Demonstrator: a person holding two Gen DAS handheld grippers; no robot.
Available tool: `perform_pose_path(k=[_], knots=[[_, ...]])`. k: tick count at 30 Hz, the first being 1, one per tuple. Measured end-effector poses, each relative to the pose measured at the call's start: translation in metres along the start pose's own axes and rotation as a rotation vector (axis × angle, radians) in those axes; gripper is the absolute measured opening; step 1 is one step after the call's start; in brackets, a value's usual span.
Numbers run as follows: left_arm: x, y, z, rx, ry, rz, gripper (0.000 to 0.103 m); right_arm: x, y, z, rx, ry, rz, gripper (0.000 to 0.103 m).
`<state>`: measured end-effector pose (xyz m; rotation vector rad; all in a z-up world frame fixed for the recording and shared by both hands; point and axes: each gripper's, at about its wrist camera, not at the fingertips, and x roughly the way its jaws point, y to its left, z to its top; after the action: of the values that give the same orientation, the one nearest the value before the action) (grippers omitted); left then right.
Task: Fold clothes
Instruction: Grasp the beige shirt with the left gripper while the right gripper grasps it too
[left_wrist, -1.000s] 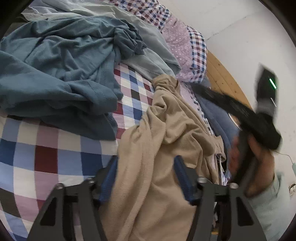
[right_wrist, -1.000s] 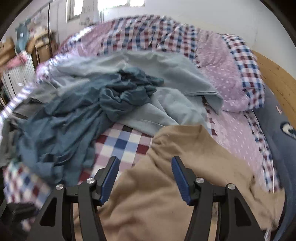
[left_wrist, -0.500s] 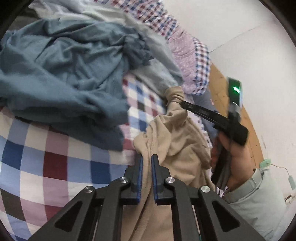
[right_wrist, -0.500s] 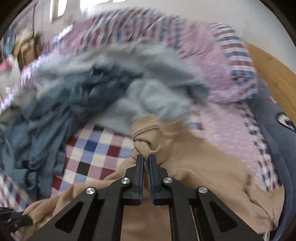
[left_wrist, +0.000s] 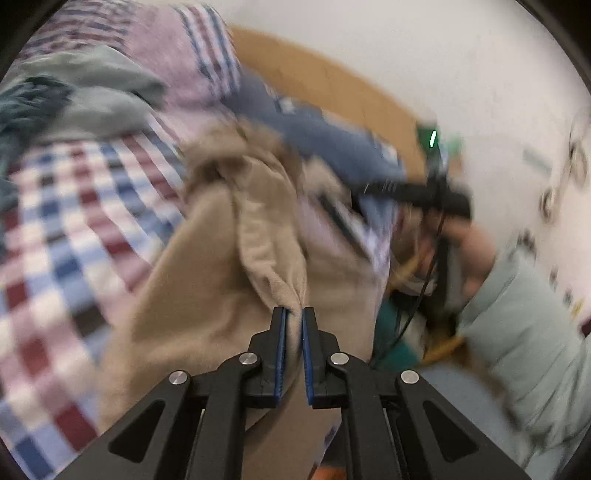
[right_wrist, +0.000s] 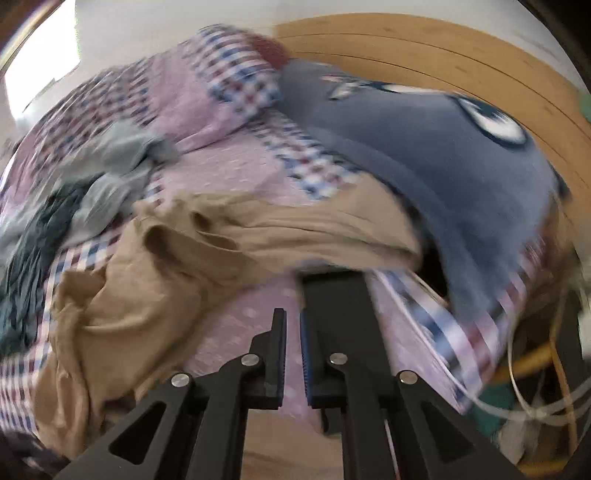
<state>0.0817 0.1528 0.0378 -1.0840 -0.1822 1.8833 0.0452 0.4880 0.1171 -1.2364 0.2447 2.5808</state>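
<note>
A tan garment lies crumpled on the checked bed sheet. My left gripper is shut on a fold of it, and the cloth rises in a ridge from the blue pads. In the right wrist view the tan garment is bunched to the left, clear of my right gripper. Its jaws are opening with a narrow gap, and only pink sheet shows between them. In the left wrist view a hand in a pale green sleeve holds that gripper, blurred.
A pile of grey-blue and dark teal clothes sits at the left of the bed. A navy cushion lies against the wooden headboard. Cables hang off the bed's right side. White wall is behind.
Both grippers closed on the tan garment, then swung right toward the headboard. The left still pinches the cloth. The right no longer has fabric between its jaws.
</note>
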Motion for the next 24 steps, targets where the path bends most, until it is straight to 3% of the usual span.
perform_pose_path(k=[2,3,7,9,11,12,15,17,21,24], knots=[[0.012,-0.003,-0.004,0.007,0.044,-0.001,0.008,-0.016,0.010,-0.002,0.006,-0.045,0.080,0.036],[0.014,-0.002,-0.005,0.000,0.052,-0.004,0.008,-0.021,0.028,-0.002,-0.041,-0.058,0.130,0.043],[0.010,0.010,-0.003,-0.079,0.046,-0.067,0.014,-0.030,0.114,-0.010,-0.257,-0.074,0.293,0.046],[-0.007,0.018,0.000,-0.132,-0.003,-0.143,0.036,-0.025,0.146,-0.016,-0.330,-0.068,0.340,0.046],[-0.033,0.028,0.001,-0.185,-0.069,-0.256,0.074,-0.013,0.171,-0.021,-0.363,-0.052,0.355,0.046],[-0.046,0.034,0.001,-0.204,-0.104,-0.300,0.078,-0.006,0.177,-0.023,-0.365,-0.043,0.359,0.046],[-0.081,0.056,0.003,-0.257,-0.217,-0.380,0.081,0.013,0.191,-0.032,-0.387,-0.016,0.350,0.042],[-0.099,0.076,0.003,-0.333,-0.299,-0.409,0.082,0.020,0.193,-0.038,-0.410,-0.007,0.359,0.009],[-0.099,0.099,0.008,-0.446,-0.383,-0.440,0.082,-0.008,0.208,-0.056,-0.543,-0.091,0.375,0.006],[-0.080,0.107,0.010,-0.518,-0.385,-0.457,0.082,-0.040,0.216,-0.080,-0.671,-0.147,0.405,0.006]])
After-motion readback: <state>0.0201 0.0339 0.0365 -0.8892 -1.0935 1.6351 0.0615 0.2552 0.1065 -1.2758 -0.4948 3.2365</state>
